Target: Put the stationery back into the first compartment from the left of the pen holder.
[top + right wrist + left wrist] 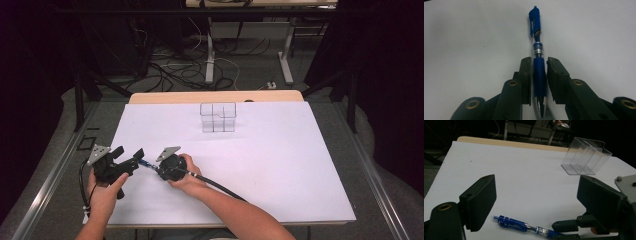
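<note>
Right gripper [539, 75]: jaws clenched on the blue grip of the blue pen [537, 50], as the right gripper view shows.
Left gripper [536, 197]: jaws spread wide, pen lying between them.
Pen: on the white sheet [280, 160], well in front of the clear divided holder [218, 117].
Holder: compartments empty.
Writing: "Clic" legible on the barrel.
</note>
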